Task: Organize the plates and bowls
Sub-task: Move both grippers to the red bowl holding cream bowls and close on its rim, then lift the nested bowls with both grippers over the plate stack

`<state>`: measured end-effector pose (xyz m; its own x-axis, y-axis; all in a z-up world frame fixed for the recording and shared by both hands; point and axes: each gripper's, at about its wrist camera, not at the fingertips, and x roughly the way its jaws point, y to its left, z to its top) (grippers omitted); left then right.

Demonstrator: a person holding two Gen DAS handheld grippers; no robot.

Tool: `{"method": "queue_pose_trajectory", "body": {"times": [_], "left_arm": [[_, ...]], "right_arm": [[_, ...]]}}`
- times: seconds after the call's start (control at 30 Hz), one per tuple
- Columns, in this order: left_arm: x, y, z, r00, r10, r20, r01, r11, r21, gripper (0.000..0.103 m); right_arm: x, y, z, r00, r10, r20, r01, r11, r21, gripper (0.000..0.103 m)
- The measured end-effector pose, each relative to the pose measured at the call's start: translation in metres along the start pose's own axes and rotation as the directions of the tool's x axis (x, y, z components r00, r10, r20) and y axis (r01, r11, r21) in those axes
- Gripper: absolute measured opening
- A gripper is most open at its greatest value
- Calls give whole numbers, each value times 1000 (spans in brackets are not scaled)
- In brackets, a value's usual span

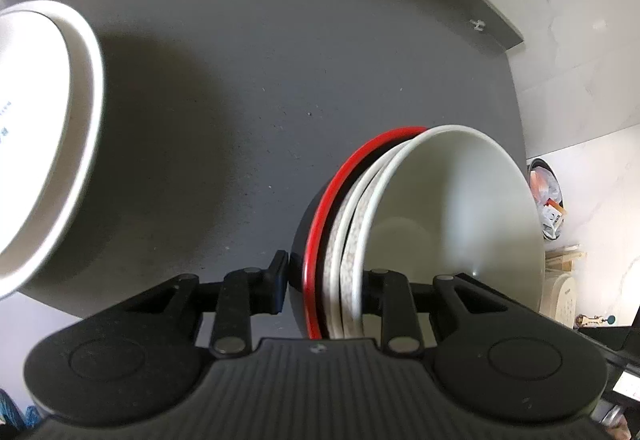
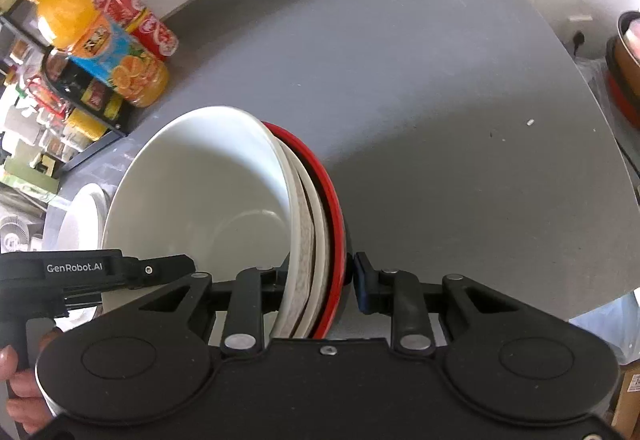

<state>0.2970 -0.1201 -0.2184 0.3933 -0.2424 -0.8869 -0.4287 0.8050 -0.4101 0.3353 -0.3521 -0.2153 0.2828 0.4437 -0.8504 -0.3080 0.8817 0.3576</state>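
Gripping one nested stack of bowls (image 1: 400,224) from opposite sides, both tools are clamped on its rims above the grey table (image 1: 224,88); left gripper (image 1: 324,280): fingers pressed in on the stack's edge, one pad against the dark outer wall, the other largely hidden behind the inner white wall; right gripper (image 2: 316,280): likewise pinching the stack, blue-faced pad touching the outer bowl, opposite finger inside the white bowl

Stack contents, outermost to innermost: black bowl with red rim (image 2: 336,200); speckled white-rimmed bowl (image 2: 306,240); plain white bowl (image 2: 208,192), its hollow open toward the left wrist camera; all three seated one inside another, held tilted on edge rather than flat; whether the stack's lower part touches the table cannot be told

Other items: large white plate (image 1: 44,144) with faint blue marks, seen at the left edge of the left wrist view, well apart from the stack; in the right wrist view a white dish shows just behind the white bowl; orange juice bottle (image 2: 100,44) and red can (image 2: 140,16) standing together at the table's far corner beside a black wire shelf (image 2: 60,88); a person's hand (image 2: 20,388) grasping the left tool's handle, low at the left edge of the right wrist view
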Motion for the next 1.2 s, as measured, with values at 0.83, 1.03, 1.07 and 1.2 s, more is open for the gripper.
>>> {"method": "queue_pose_trajectory", "body": {"times": [0.83, 1.03, 1.07, 1.2], "left_arm": [[-111, 105, 14, 983, 6, 183, 27, 984, -178, 28], [-129, 137, 21, 976, 32, 217, 22, 971, -239, 28], [-131, 141, 23, 975, 36, 221, 21, 968, -250, 28], [-140, 162, 29, 972, 52, 231, 16, 960, -281, 28]], "right_arm": [[-7, 146, 19, 993, 117, 12, -111, 969, -222, 26], [6, 185, 24, 990, 139, -16, -138, 952, -272, 27], [8, 191, 25, 990, 142, -20, -142, 950, -279, 27], [19, 214, 27, 988, 151, -41, -157, 940, -303, 27]]}}
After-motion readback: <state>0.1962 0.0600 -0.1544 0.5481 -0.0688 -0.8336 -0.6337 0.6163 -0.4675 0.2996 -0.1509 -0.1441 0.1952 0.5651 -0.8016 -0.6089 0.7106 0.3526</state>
